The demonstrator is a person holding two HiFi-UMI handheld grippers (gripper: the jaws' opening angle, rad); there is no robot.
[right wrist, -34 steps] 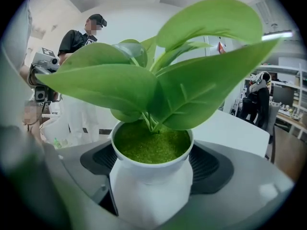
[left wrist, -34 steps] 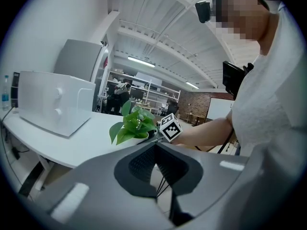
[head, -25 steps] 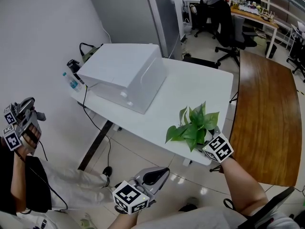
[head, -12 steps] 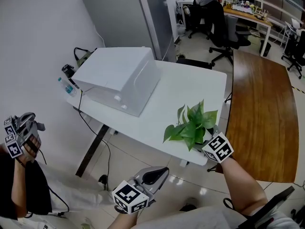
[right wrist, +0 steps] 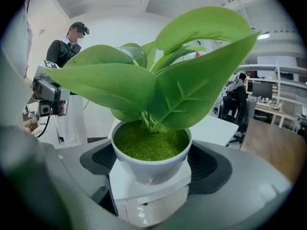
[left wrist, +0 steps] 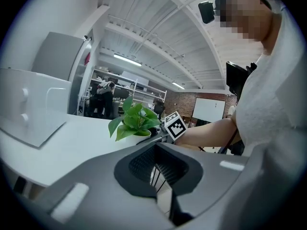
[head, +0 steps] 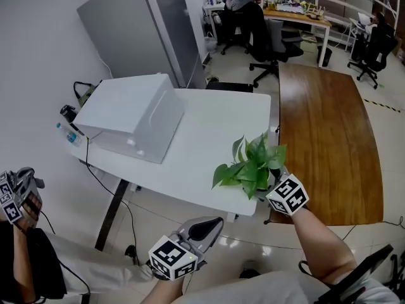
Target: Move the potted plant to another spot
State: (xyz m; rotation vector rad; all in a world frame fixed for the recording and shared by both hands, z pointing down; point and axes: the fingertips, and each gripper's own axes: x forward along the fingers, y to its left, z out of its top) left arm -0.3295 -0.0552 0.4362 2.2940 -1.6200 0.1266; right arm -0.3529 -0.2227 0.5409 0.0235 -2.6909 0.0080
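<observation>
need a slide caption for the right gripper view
Right gripper clamps the potted plant by its white pot at the table corner.

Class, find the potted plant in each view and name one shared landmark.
Head view: potted plant right of centre, at the near edge of the white table.
Left gripper view: middle, slightly left.
Right gripper view: fills the centre.
Shared landmark: the white table.

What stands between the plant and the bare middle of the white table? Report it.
Nothing visible. The right gripper holds the plant at the near corner of the table, whose top beyond it is bare. The white box stands off to the left, clear of that path.
</observation>
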